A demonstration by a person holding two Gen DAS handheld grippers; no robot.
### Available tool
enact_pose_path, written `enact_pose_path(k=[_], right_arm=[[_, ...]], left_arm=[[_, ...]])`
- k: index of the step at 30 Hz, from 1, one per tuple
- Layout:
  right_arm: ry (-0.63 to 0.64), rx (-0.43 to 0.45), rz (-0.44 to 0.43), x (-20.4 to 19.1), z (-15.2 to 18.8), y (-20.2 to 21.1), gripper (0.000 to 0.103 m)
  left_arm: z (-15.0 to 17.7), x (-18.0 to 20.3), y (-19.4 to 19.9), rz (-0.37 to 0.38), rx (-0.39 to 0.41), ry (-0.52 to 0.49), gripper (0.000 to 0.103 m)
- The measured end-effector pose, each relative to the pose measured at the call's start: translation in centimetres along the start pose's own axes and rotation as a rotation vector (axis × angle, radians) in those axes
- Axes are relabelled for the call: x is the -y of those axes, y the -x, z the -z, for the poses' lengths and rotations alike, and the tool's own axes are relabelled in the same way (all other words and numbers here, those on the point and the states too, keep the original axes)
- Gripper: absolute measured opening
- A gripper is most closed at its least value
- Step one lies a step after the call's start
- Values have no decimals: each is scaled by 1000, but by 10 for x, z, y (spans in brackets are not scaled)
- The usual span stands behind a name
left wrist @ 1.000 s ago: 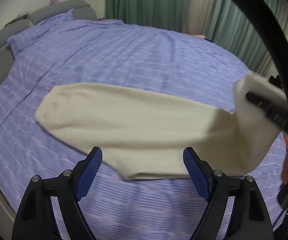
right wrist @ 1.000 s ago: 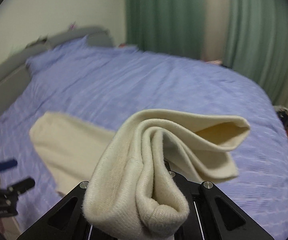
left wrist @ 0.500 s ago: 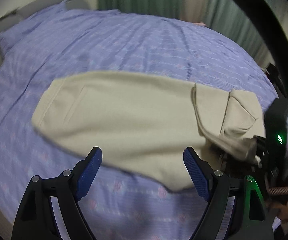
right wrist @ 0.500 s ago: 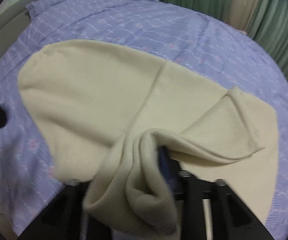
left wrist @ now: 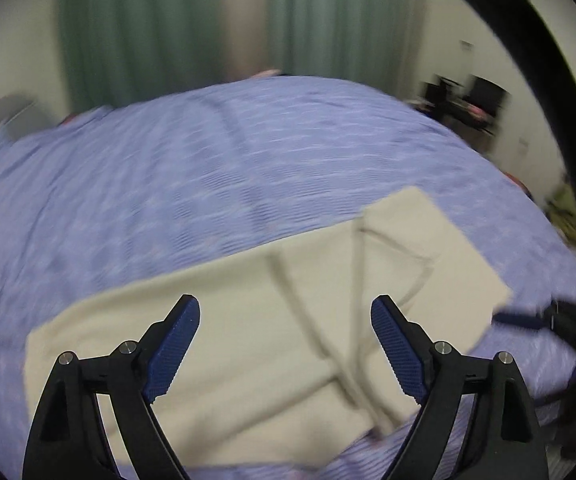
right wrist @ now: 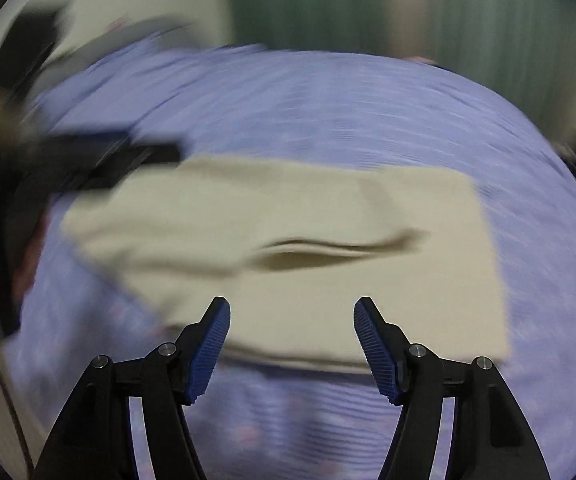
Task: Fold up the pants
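Cream pants [left wrist: 272,320] lie folded over on the blue bedspread [left wrist: 208,168], with one layer resting on another and a loose fold ridge [right wrist: 328,248] in the middle. My left gripper [left wrist: 286,320] hovers above the near part of the pants, its jaws wide and still opening, with nothing between them. My right gripper [right wrist: 292,322] hangs over the near edge of the pants [right wrist: 288,232], jaws opening, nothing pinched. In the right wrist view the left gripper [right wrist: 100,164] is a dark blur at the pants' left end. Both views are motion-blurred.
The bedspread [right wrist: 348,112] covers the whole bed around the pants. Green curtains [left wrist: 176,24] hang behind the bed. Dark furniture [left wrist: 468,100] stands against the wall at the far right. A grey headboard [left wrist: 8,120] shows at the left.
My right gripper let go of the bunched pant end, which now lies folded over the rest. Both grippers have swung and moved, so the views have shifted. The left jaws stayed wide.
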State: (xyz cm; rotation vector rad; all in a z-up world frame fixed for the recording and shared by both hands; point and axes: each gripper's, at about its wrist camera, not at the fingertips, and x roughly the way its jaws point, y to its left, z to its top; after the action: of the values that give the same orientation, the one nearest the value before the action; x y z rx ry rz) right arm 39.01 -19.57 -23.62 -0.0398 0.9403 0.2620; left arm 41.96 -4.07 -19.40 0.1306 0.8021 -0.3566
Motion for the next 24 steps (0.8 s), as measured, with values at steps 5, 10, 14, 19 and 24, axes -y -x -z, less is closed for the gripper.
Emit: enact_pose_path(k=[5,10,14,19,24], right_arm=[[-186,-4,152,77,-2,-14,65],[-212,-14,195,103,4,-24,63],[-228,-45,196,112,13,-28,63],[-262,-55,161,116,14,-27,60],[-249,-18,63,93,3,-29,60]], left_arm=[[-10,73,-46,95,-4,-183,88],[-14,119,-108,84,-70,-263,85],[-18,120,-143,65,-152,-232,72],[-28,72,-148,111,-182,-27,21],[-23,-15,-135,-61,-138,245,24]])
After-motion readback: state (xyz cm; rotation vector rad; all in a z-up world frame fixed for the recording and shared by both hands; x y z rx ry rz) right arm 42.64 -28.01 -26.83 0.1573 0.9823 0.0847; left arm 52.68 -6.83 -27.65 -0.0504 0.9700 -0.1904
